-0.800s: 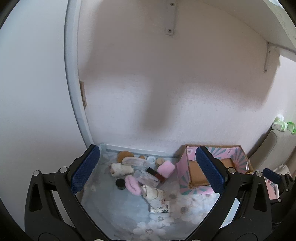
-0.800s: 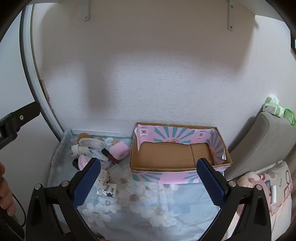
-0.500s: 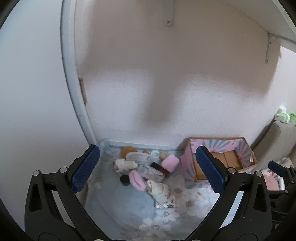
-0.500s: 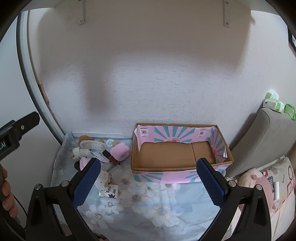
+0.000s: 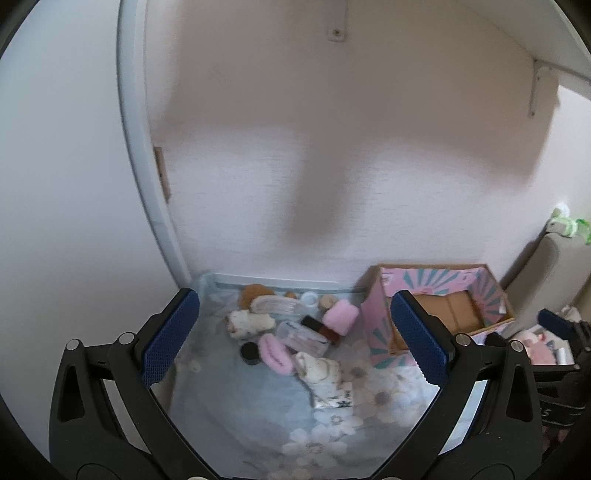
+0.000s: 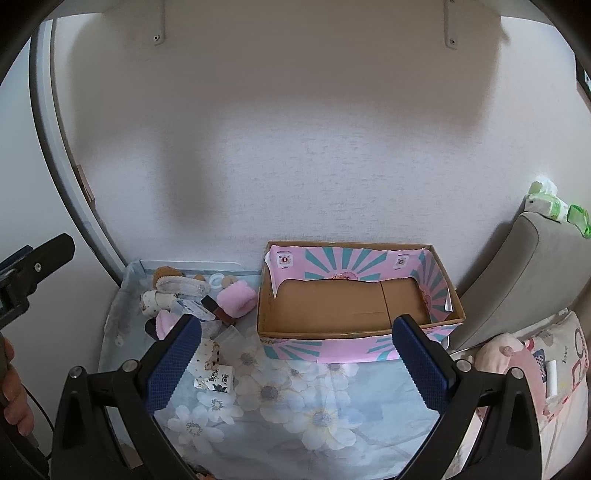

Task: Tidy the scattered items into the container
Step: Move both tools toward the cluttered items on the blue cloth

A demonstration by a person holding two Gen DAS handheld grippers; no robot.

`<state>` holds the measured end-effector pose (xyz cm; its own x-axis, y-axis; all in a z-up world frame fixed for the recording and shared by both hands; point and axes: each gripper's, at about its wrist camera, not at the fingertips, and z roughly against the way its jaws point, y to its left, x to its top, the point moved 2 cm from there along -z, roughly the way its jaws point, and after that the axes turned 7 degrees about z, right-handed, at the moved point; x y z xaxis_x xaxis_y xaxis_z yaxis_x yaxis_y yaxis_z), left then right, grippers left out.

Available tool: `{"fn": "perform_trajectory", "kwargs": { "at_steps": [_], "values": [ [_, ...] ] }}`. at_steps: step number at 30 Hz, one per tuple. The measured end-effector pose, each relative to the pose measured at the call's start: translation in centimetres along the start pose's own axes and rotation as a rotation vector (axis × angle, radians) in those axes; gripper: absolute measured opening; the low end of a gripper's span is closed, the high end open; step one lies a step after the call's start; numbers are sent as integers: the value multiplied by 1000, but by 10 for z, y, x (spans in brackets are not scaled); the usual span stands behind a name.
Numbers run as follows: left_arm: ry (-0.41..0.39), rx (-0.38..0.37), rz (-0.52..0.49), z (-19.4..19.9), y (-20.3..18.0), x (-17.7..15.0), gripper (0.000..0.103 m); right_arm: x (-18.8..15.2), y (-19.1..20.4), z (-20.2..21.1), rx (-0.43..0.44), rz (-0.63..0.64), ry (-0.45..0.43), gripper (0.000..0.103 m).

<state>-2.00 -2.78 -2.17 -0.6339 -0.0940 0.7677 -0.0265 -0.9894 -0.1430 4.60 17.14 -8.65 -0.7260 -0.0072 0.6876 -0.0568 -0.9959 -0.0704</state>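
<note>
Both claws hang released and empty above a flower-print cloth point(image 6: 295, 402), the left gripper point(image 5: 291, 343) tipped down toward a huddle of small items near the cloth's far left corner, the right gripper point(image 6: 295, 362) tipped toward the open cardboard box point(image 6: 354, 306) against the wall at the far edge, just right of the pile. Nothing appears to have gone into the box yet: its brown floor shows bare between pink-and-teal printed walls. The clutter waits close together: a fluffy pink roll point(image 5: 340, 316) nearest the box, a dark red bottle point(image 5: 320, 328) and a clear plastic case point(image 5: 301, 335) beside it, a pink scrunchie point(image 5: 274, 354), a black cap point(image 5: 250, 352), a speckled cloth bundle point(image 5: 251, 322), and a patterned packet point(image 6: 215, 379) lying nearest the grippers. The wide jaws and high stance suggest the person is choosing a first pick, each hand set over its own side. A pale papered wall backs the scene, white shelf brackets point(image 6: 450, 26) overhead, a grey cushion point(image 6: 517, 280) and a pink plush toy point(image 6: 506, 354) to the right.
</note>
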Motion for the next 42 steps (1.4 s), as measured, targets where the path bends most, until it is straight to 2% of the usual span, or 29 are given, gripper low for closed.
{"fn": "perform_trajectory", "kwargs": {
  "at_steps": [5, 12, 18, 20, 22, 30, 35, 42],
  "values": [
    [-30, 36, -16, -2, 5, 1, 103, -1, 0, -4, 23, -4, 16, 103],
    [-27, -7, 1, -2, 10, 2, 103, -1, 1, -7, 27, -13, 15, 103],
    [-35, -3, 4, -2, 12, 1, 103, -1, 1, -8, 30, -11, 1, 103],
    [-33, -17, 4, -1, 13, 0, 103, 0, 2, -10, 7, 1, 0, 103],
    [-31, -38, 6, 0, 16, 0, 103, -1, 2, -10, 22, 1, 1, 103],
    [-12, 5, 25, -4, 30, 1, 103, 2, 3, -10, 40, 9, -7, 103],
    [-25, 65, 19, -4, 37, 0, 103, 5, 6, -10, 39, 17, -9, 103],
    [-33, 45, 27, -3, 37, 1, 103, 5, 6, -10, 43, 7, -11, 103]
  ]
}}
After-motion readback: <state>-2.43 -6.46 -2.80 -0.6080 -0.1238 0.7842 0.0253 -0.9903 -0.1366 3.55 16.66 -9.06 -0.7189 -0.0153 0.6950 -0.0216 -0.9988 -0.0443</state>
